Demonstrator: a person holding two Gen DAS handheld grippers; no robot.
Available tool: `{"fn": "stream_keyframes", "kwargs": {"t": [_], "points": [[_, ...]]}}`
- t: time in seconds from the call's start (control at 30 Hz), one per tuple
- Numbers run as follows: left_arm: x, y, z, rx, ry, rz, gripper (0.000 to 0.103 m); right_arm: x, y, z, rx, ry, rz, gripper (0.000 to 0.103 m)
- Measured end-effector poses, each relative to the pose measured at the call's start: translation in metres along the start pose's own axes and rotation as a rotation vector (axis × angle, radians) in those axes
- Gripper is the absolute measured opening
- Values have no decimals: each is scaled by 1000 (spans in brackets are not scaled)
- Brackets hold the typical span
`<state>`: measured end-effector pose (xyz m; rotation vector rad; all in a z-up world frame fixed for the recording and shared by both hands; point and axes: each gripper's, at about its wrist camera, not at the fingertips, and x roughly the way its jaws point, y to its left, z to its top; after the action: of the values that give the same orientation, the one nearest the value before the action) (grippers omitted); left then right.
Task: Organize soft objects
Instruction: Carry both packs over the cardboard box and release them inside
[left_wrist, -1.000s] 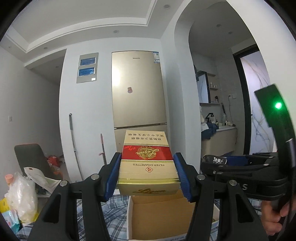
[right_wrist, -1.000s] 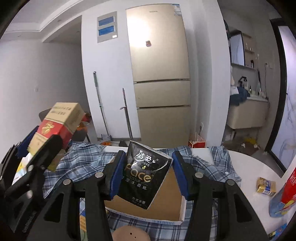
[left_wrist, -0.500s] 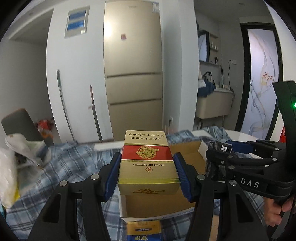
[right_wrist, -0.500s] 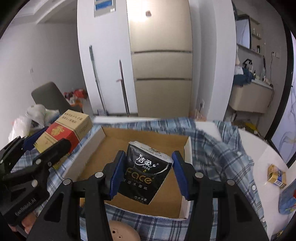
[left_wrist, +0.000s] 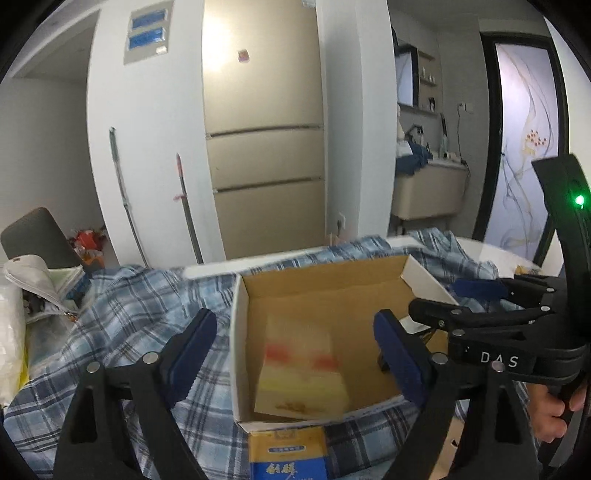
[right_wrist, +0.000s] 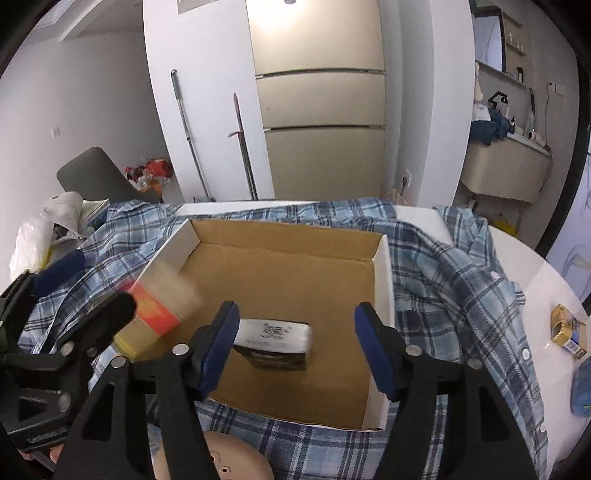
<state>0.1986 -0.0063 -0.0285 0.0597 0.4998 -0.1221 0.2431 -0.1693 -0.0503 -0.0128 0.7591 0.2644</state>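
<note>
Shirt: a blue plaid shirt (right_wrist: 443, 266) is spread over the table, and the box stands on it.
Box: an open cardboard box (right_wrist: 280, 269) is in the middle; its white wall (left_wrist: 236, 332) is on the near left in the left view.
Carton: a gold and red carton (left_wrist: 301, 373) is inside the box at the left side, blurred in both views, so I judge it is just dropping or settling.
Tissue pack: a black pack (right_wrist: 275, 343) lies on the box floor, near the front, just beside the right claw's left finger.
Left gripper: the left gripper (left_wrist: 295, 347) hangs above the box with its fingers spread wide, and nothing is between them.
Right gripper: the right gripper (right_wrist: 295, 343) is also spread and empty, above the tissue pack.
Step in hand: both things look released into the box. To do it well, lift each claw straight up with the fingers apart, so a pad does not catch the pack or the box wall.
Only in left view: a blue and yellow pack (left_wrist: 288, 458) in front of the box.
Only in right view: a small gold pack (right_wrist: 567, 330) on the bare table at right, and a beige round thing (right_wrist: 218, 458) at the bottom edge.
</note>
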Motion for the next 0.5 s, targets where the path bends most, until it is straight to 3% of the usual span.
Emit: {"fn": "stream_keyframes", "kwargs": {"t": [0.27, 0.5], "points": [[-8, 6, 6, -35, -8, 0, 89, -10, -1, 6, 0, -32, -2, 64], [-37, 4, 21, -17, -79, 29, 89, -41, -4, 21, 3, -99, 1, 65]]}}
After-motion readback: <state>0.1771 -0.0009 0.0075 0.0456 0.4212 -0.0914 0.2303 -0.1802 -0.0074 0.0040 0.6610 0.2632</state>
